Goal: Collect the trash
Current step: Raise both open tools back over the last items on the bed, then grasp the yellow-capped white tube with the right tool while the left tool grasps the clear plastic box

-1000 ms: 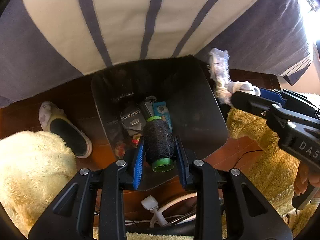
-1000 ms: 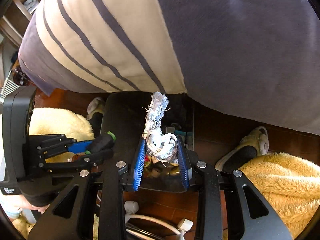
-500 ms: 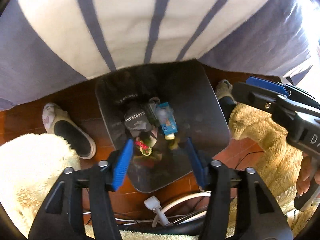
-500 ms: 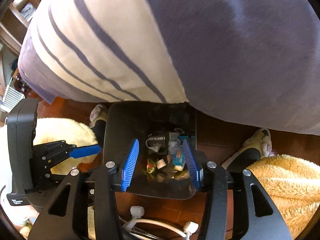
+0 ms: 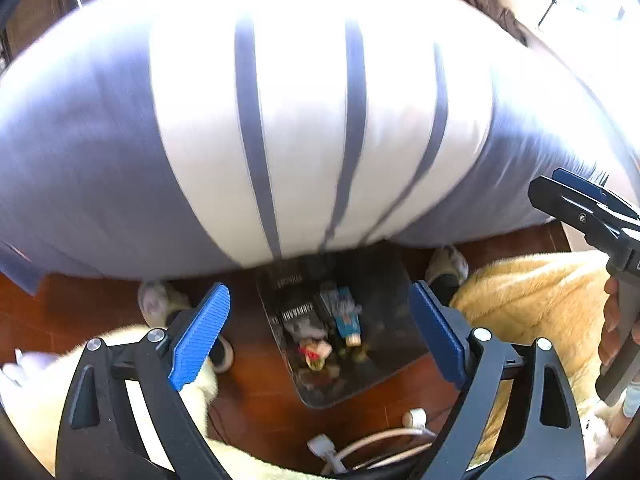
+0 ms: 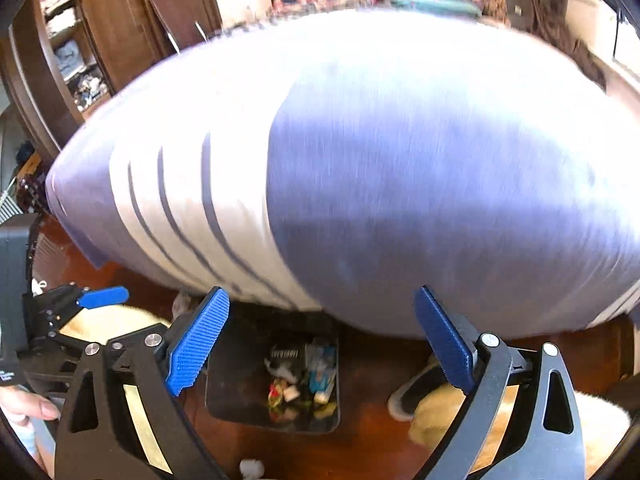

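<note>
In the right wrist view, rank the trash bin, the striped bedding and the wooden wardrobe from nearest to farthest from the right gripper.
1. Trash bin: on the floor just below the open right gripper, between its fingers.
2. Striped bedding: bulging ahead, above the bin.
3. Wooden wardrobe: upper left, behind the bedding.

A bed under a purple-and-white striped cover [image 6: 360, 168] fills the room; behind it stand dark wooden shelves [image 6: 80, 40], below it reddish wood floor [image 5: 80, 312] and cream fluffy rugs [image 5: 540, 292].

Strong daylight from the upper right overexposes the striped bedding [image 5: 304, 128]; both views motion-blurred, fisheye-curved at edges.
</note>
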### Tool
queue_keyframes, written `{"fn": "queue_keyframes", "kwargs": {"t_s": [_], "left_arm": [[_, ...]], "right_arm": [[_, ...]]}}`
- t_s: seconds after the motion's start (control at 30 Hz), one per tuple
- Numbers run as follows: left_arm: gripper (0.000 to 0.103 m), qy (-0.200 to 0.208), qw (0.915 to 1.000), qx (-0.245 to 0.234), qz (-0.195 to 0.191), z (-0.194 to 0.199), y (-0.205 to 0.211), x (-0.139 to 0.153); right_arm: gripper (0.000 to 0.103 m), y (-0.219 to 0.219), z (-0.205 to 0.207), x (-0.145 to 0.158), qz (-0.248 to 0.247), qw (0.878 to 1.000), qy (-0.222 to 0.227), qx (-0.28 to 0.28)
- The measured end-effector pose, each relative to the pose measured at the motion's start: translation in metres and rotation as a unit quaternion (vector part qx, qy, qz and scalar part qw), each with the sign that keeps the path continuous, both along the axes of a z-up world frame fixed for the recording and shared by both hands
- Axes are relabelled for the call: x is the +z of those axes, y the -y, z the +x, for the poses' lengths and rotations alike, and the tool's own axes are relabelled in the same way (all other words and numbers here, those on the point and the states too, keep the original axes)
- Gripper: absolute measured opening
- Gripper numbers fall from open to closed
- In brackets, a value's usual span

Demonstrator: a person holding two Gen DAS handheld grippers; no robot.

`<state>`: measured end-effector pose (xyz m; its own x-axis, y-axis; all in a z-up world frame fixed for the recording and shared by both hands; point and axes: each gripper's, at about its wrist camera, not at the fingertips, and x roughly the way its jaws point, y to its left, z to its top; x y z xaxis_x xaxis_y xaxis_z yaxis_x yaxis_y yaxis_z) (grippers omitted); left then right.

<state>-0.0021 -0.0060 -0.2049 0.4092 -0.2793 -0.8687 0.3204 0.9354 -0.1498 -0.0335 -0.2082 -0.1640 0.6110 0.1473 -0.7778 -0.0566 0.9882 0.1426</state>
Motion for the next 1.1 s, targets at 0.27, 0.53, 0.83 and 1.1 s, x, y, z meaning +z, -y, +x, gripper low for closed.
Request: {"fn": "queue_keyframes", "kwargs": {"t_s": [0.27, 0.53, 0.83, 1.1], "left_arm": [[0.088, 0.064, 0.9978, 0.019, 0.004, 0.04, -0.007, 0.059], [0.089, 0.094, 0.995, 0.032, 0.01, 0.103, -0.013, 0.093], [0.089, 0.103, 0.9935, 0.043, 0.025, 0.191, -0.01, 0.106], [0.091, 0.1, 0.9936, 0.041, 0.035, 0.24, -0.01, 0.1]], "right_arm": [[0.098, 0.004, 0.034, 0.048, -0.018, 0.999, 0.047, 0.009], [0.098, 0.015, 0.093, 0.074, -0.03, 0.997, 0.065, 0.0], [0.098, -0.001, 0.183, 0.079, -0.032, 0.998, 0.057, 0.025], [0.076, -0.03, 0.264, 0.062, -0.024, 0.998, 0.026, 0.053]]}}
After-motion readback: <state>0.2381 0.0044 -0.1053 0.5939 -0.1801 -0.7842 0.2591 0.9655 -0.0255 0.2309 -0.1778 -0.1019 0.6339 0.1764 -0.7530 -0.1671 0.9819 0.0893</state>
